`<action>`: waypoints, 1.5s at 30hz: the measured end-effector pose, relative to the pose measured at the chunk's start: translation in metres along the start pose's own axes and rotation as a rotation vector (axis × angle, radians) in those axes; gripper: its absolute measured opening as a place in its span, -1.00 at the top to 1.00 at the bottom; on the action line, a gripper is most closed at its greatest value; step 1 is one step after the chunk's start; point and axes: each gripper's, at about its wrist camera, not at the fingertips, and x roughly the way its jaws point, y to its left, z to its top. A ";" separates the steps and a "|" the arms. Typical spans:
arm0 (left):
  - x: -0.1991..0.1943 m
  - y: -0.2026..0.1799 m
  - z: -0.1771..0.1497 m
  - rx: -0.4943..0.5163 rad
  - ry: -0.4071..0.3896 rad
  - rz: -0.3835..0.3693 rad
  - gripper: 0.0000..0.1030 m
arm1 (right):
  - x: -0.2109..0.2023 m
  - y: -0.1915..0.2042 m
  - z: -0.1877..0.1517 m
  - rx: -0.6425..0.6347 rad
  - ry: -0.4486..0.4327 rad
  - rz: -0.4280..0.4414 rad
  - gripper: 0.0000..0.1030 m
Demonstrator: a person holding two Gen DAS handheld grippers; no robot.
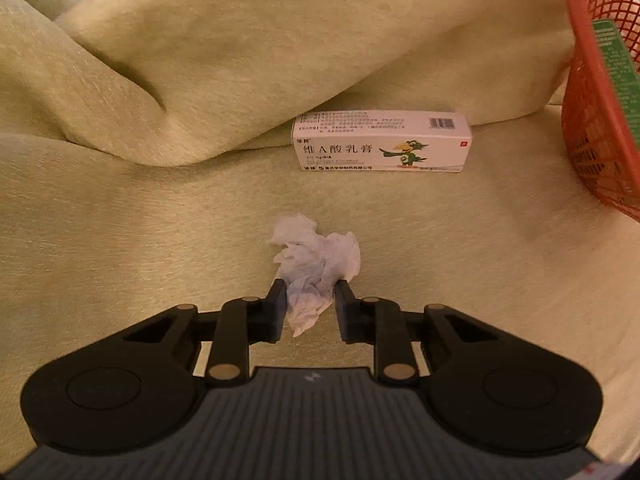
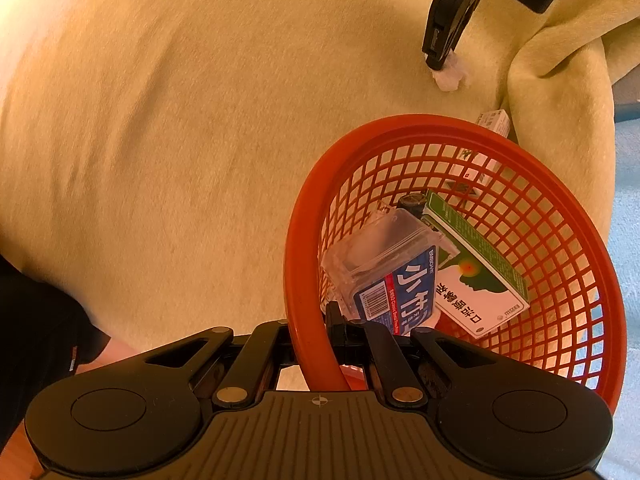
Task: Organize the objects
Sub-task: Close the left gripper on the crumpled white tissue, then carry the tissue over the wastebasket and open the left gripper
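Observation:
A crumpled white tissue (image 1: 316, 256) lies on the yellow-green blanket (image 1: 160, 220), and my left gripper (image 1: 310, 286) is shut on its near end. A white ointment box (image 1: 380, 142) with a green bird rests just beyond it, against a blanket fold. From the right wrist view, my left gripper (image 2: 438, 62) and the tissue (image 2: 452, 76) show at the top. My right gripper (image 2: 310, 320) is shut on the near rim of a red mesh basket (image 2: 400, 124). Inside the basket lie a clear case with a blue label (image 2: 400, 280), a green-and-white box (image 2: 480, 280) and a small dark cylinder (image 2: 412, 202).
The red basket (image 1: 592, 120) stands at the right edge of the left wrist view with a green box (image 1: 616, 64) in it. A thick blanket fold (image 1: 140, 80) rises behind the ointment box. A dark sleeve (image 2: 40, 320) shows at the left.

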 end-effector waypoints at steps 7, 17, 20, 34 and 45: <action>-0.028 -0.006 0.000 -0.025 -0.023 -0.003 0.60 | 0.000 0.001 0.001 0.009 0.007 -0.008 0.98; -0.074 -0.018 0.001 -0.066 -0.061 -0.011 0.60 | 0.001 0.003 0.002 -0.003 0.013 -0.014 0.98; -0.087 -0.023 0.001 -0.065 -0.071 -0.023 0.60 | 0.001 0.003 0.002 -0.003 0.016 -0.016 0.98; -0.141 -0.057 0.016 -0.012 -0.149 -0.103 0.60 | 0.002 0.007 0.003 0.010 0.031 -0.031 0.98; -0.157 -0.083 0.041 0.040 -0.185 -0.183 0.60 | 0.000 0.007 0.001 0.030 0.038 -0.039 0.98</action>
